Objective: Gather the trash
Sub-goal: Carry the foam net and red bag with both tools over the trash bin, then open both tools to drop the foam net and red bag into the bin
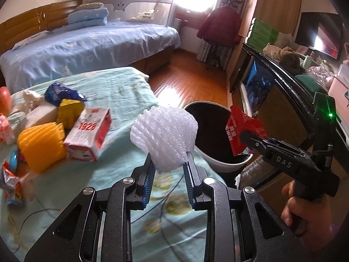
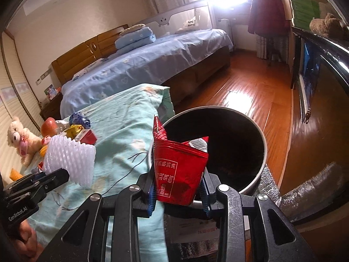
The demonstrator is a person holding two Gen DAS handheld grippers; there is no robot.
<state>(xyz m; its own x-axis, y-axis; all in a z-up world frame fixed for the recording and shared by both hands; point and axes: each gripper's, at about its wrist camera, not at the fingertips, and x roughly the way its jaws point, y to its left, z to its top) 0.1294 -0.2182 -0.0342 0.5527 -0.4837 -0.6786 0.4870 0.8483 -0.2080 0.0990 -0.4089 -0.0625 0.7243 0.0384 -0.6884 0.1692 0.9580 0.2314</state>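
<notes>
You hold one white foam fruit net (image 1: 163, 137), ribbed and puffed like a honeycomb, pinched between the blue-padded fingers of your left gripper (image 1: 169, 156); it stands above the fingertips, over the edge of the pale green bedspread (image 1: 122, 91). Your right gripper (image 2: 177, 182) is closed on one crumpled red snack wrapper (image 2: 178, 170), printed with white nutrition figures and a barcode, which rises from its fingers in front of the mouth of the bin. That single round bin (image 2: 262, 150), pale-rimmed and dark inside, sits on the wood floor (image 2: 246, 96) just beyond both sets of fingers. To the left of your left fingers lies the remaining pile on the bedspread: one red-and-white carton marked 1928 (image 1: 89, 135), one orange foam net (image 1: 40, 146), one blue wrapper (image 1: 60, 92) and one yellow packet (image 1: 69, 111), the rest blurred.
</notes>
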